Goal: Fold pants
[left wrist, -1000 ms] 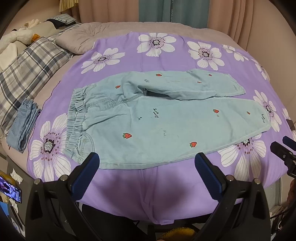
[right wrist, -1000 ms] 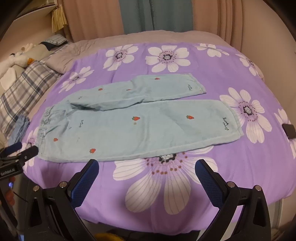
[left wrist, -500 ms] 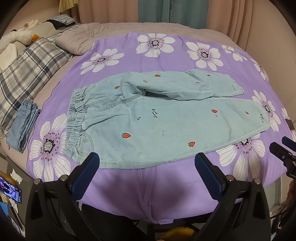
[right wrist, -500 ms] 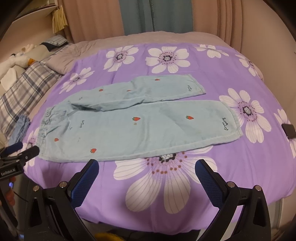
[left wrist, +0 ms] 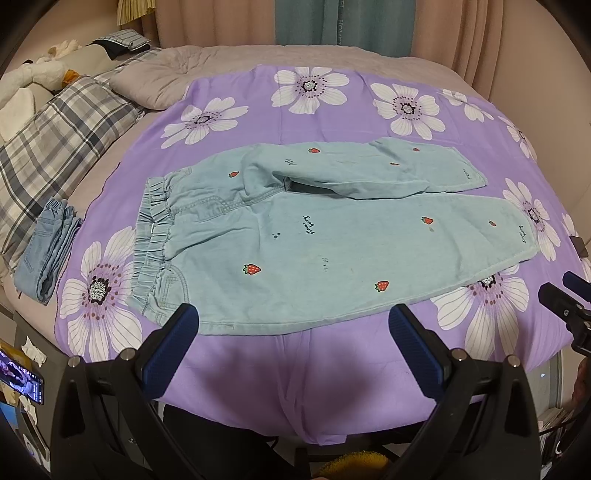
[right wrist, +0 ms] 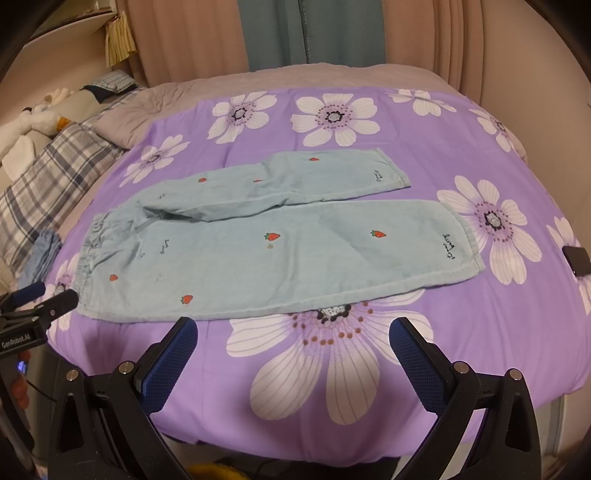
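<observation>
Light blue pants (left wrist: 314, 236) with red strawberry prints lie flat on the purple flowered bedspread (left wrist: 332, 96), waistband to the left, both legs stretched to the right. They also show in the right wrist view (right wrist: 280, 243). My left gripper (left wrist: 293, 325) is open and empty, just in front of the pants' near edge by the waist end. My right gripper (right wrist: 293, 336) is open and empty, in front of the near leg's lower half. Each gripper shows at the edge of the other's view.
A folded pair of blue jeans (left wrist: 48, 251) lies at the bed's left edge beside plaid pillows (left wrist: 55, 140). A small black object (right wrist: 576, 260) lies on the bedspread at the far right. Curtains (right wrist: 314, 33) hang behind the bed.
Both views have shifted slightly toward the bed; the pants sit a touch lower in frame. Both grippers stay open and empty.
</observation>
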### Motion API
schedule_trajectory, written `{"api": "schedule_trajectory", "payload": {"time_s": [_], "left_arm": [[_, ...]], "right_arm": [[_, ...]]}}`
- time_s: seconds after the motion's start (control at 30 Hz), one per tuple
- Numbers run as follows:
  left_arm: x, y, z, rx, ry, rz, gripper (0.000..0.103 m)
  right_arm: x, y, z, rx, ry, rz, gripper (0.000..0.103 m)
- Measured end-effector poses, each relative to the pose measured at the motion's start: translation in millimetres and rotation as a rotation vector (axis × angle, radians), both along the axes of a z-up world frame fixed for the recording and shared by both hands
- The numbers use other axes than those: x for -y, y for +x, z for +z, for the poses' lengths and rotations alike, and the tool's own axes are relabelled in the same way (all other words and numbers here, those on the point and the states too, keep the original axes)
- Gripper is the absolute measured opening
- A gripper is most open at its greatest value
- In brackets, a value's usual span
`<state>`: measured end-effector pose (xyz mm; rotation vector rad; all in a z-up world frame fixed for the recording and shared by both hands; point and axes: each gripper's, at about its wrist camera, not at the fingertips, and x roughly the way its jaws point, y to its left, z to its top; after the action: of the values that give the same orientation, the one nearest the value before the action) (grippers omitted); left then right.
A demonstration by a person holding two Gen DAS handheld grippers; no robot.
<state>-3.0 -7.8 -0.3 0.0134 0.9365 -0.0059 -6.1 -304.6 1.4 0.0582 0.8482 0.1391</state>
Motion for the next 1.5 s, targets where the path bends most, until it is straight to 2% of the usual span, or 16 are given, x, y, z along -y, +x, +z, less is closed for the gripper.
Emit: {"api": "schedule_trajectory", "payload": {"time_s": [0.2, 0.37, 0.63, 0.77, 0.9, 1.07, 1.27, 1.4, 1.5], "left_arm": [[-1.3, -0.7, 0.0, 0.005, -0.019, -0.001, 0.103], [-1.3, -0.4, 0.3, 0.006, -0.03, 0.0, 0.103], [-6.7, -0.3, -2.7, -0.002, -0.05, 0.016, 0.103], [-7.7, 1.2, -6.8, 0.002, -0.001, 0.021, 0.103], [-7.3, 2.0, -8.5, 0.003, -0.009, 0.019, 0.103], [-10.0, 1.9, -11.0, 0.045, -0.011, 0.017, 0.103], [-19.8, 7.0, -19.4, -0.019, -0.048, 0.045, 0.103], [-25.7, 9.5, -24.8, -0.046, -0.059, 0.059, 0.103], [-34.2, 12.6, -30.1, -0.048, -0.098, 0.08, 0.103]], "right_arm": [[-0.4, -1.0, -0.1, 0.018, -0.002, 0.0, 0.103], [0.2, -0.5, -0.3, -0.021, -0.006, 0.001, 0.103], [-0.4, -2.6, -1.3, -0.015, -0.017, 0.005, 0.103], [-4.9, -3.4, -2.6, 0.005, -0.04, 0.006, 0.103], [-12.9, -4.7, -4.4, 0.024, -0.072, 0.027, 0.103], [-20.9, -1.6, -8.8, 0.005, -0.073, 0.069, 0.103], [-35.3, 1.4, -13.4, 0.0, -0.054, 0.131, 0.103], [-48.3, 4.8, -19.1, -0.013, -0.055, 0.17, 0.103], [-58.7, 8.9, -24.5, -0.02, -0.05, 0.2, 0.103]]}}
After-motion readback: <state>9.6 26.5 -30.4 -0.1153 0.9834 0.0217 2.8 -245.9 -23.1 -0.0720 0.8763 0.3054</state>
